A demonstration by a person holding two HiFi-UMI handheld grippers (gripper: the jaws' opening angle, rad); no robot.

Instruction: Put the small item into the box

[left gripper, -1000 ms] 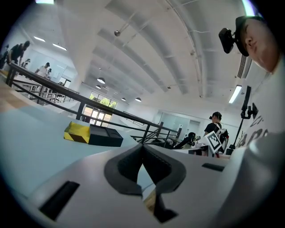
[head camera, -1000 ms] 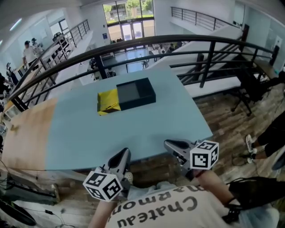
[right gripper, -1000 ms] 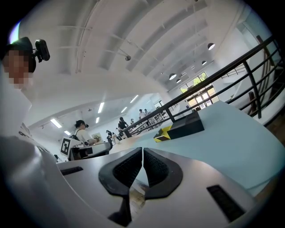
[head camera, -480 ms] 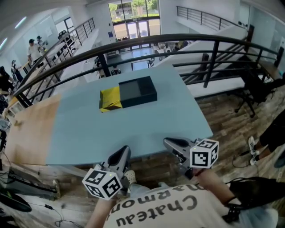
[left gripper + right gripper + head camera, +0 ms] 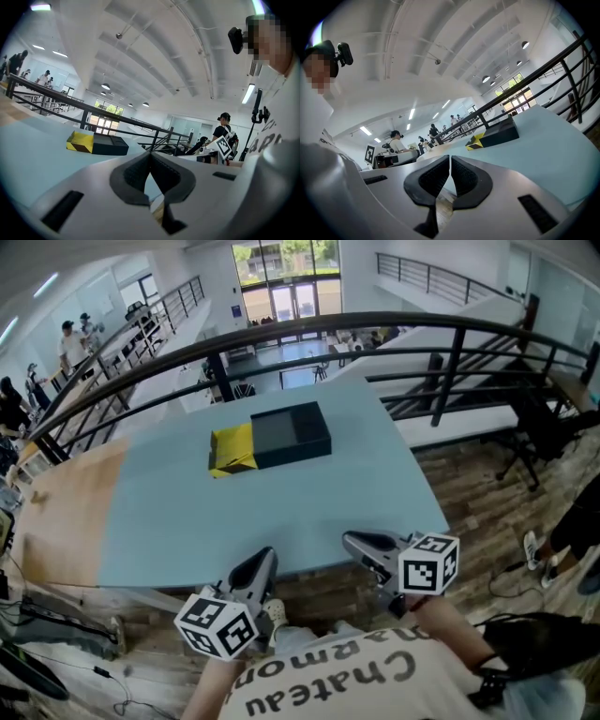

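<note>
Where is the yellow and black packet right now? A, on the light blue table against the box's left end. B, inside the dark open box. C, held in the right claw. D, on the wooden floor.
A: the yellow and black packet lies on the light blue table, up against the left end of the dark rectangular box.

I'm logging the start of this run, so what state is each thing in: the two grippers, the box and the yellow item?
Left gripper: jaws together, empty, held at the table's near edge.
Right gripper: jaws together, empty, held at the table's near edge.
Black box: upright on the table, looks open-topped, nothing seen inside.
Yellow item: lying on the table against the box's left end, not yet in it.
</note>
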